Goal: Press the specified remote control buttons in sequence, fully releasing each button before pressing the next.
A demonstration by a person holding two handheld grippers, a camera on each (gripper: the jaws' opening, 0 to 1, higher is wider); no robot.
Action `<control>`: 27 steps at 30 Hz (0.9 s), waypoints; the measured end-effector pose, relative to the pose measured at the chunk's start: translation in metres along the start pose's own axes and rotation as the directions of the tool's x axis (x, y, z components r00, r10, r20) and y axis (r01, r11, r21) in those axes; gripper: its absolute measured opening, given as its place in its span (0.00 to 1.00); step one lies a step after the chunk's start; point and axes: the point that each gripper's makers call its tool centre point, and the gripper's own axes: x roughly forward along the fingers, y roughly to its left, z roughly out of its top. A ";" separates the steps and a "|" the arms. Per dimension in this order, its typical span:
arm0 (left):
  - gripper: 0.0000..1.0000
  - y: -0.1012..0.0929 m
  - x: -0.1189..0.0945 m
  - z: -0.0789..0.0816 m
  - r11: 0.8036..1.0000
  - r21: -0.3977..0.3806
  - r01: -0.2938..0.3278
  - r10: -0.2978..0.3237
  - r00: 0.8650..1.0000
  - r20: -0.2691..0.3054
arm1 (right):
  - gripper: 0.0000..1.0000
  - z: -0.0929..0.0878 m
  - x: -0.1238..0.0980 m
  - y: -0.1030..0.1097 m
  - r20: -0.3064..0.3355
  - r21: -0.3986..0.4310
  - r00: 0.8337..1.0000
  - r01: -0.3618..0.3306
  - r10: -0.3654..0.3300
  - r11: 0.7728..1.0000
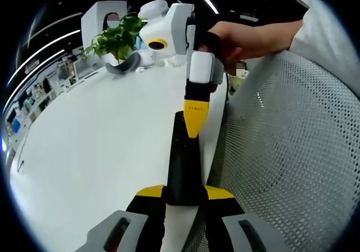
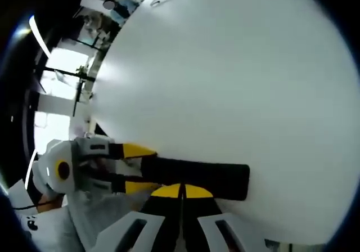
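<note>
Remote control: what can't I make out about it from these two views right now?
- Buttons: the remote control reads as a plain dark bar in the left gripper view, too dark to pick out any.
- Contact: the right gripper tip covers the spot it meets.
- Near end: hidden between the left gripper jaws.
- Right gripper view: the remote control is partly covered by that gripper's own jaws.

white hand-held gripper (image 1: 194, 125) with yellow-tipped black jaws.

A white table (image 1: 95, 145) carries a leafy plant (image 1: 118, 38) at its far end (pot hard to make out); a grey mesh chair back (image 1: 292, 151) stands beside the table
</note>
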 end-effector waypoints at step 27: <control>0.25 0.000 0.000 0.000 1.000 0.002 0.000 0.000 1.000 0.002 | 0.00 -0.005 0.004 -0.001 -0.025 -0.089 0.998 0.053 -0.055 0.995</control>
